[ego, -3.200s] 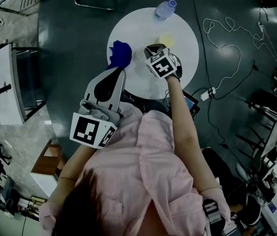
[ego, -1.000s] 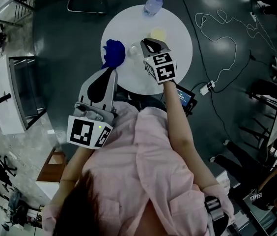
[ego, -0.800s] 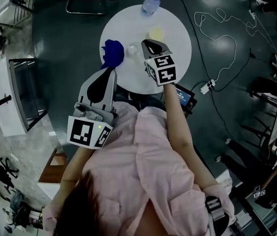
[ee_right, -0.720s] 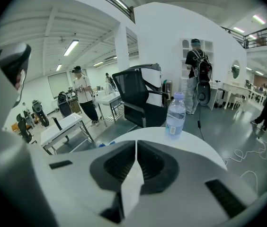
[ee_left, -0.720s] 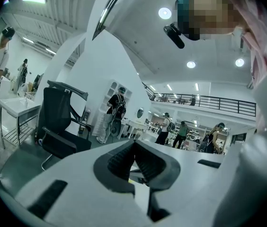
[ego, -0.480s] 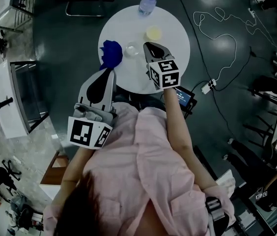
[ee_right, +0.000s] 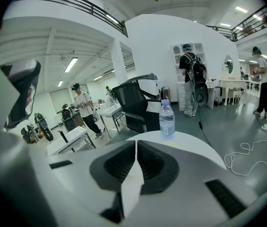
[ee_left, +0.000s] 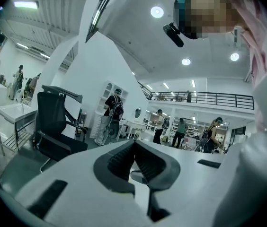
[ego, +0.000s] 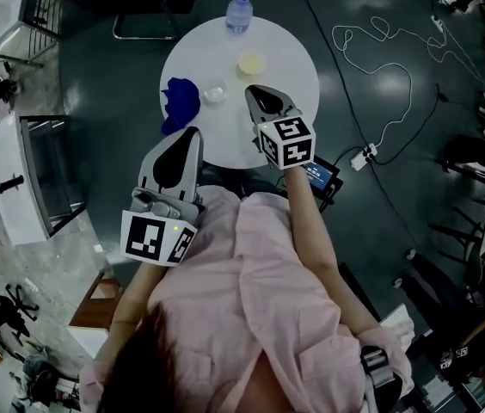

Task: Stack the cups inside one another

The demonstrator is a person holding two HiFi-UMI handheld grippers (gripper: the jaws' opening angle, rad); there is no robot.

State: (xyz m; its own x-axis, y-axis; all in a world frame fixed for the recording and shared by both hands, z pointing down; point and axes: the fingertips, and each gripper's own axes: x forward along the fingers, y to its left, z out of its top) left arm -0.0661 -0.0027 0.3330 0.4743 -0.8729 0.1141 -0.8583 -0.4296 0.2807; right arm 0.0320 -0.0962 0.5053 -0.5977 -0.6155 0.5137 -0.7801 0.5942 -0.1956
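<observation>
Two cups stand apart on the round white table (ego: 290,63): a pale yellow cup (ego: 251,62) toward the far side and a clear cup (ego: 215,91) to its left and nearer. My right gripper (ego: 251,91) hovers over the table's near half, just right of the clear cup, shut with nothing between its jaws. In the right gripper view the shut right gripper (ee_right: 136,144) points across the table (ee_right: 197,148); the cups are hidden below it. My left gripper (ego: 193,132) is held at the table's near left edge, also shut and empty, as the left gripper view shows (ee_left: 134,144).
A crumpled blue cloth (ego: 180,103) lies at the table's left edge, and a water bottle (ego: 239,11) (ee_right: 166,119) stands at the far edge. A black office chair (ee_right: 136,105) is beyond the table. Cables (ego: 380,46) trail over the dark floor at right.
My right gripper has drawn back from between the cups toward the near side of the table. The left gripper has shifted slightly along the table's near left edge. Both cups stay put.
</observation>
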